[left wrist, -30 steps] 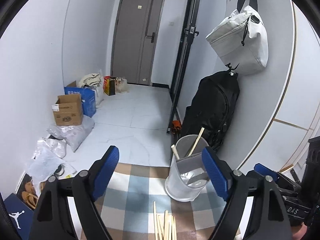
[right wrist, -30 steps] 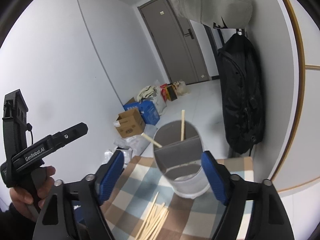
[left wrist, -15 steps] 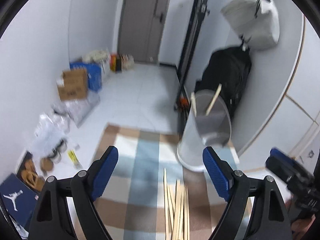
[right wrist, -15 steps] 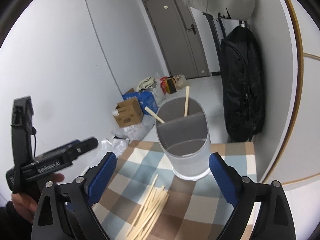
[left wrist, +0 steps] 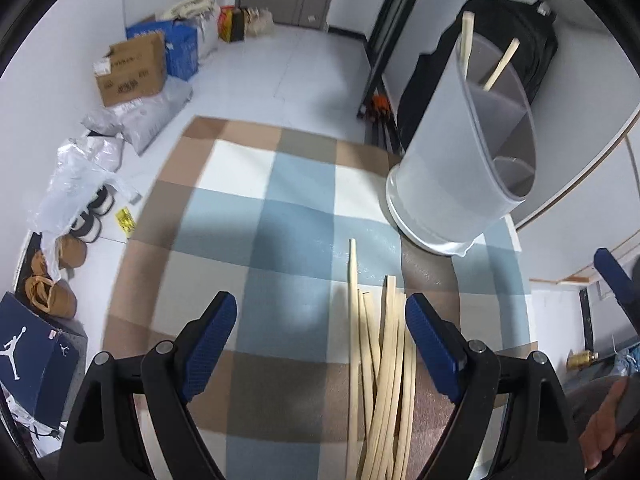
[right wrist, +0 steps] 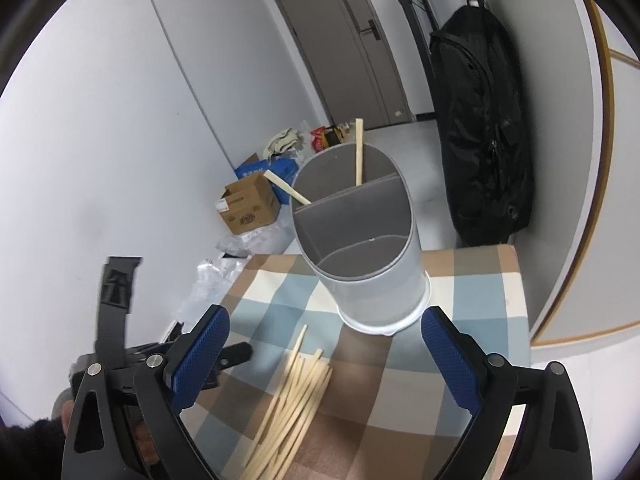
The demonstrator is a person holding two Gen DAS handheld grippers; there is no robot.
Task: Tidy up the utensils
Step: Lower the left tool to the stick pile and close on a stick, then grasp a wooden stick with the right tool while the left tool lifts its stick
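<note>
A loose bundle of pale wooden chopsticks [left wrist: 380, 360] lies flat on a checked cloth of blue, brown and cream squares that covers the surface [left wrist: 256, 216]. The sticks are thin and square-edged, fanned a little at their far ends. Beyond them stands a tall grey plastic holder [right wrist: 360, 248], oval in outline, smooth-walled, with a white base rim and a partition splitting it into two compartments. Two chopsticks lean in the far compartment; the near one looks bare.

The left gripper [left wrist: 320, 340] has its blue ribbed pads spread wide, with nothing pinched; the bundle's far ends lie between the pads in its view, close to the right-hand one. The right gripper [right wrist: 324, 352] is also spread and holds nothing, with the holder and the bundle ahead of it.

A black backpack [right wrist: 484, 128] hangs against the wall just behind the holder. On the floor past the surface sit a cardboard box [left wrist: 132, 68], plastic bags and shoes.
</note>
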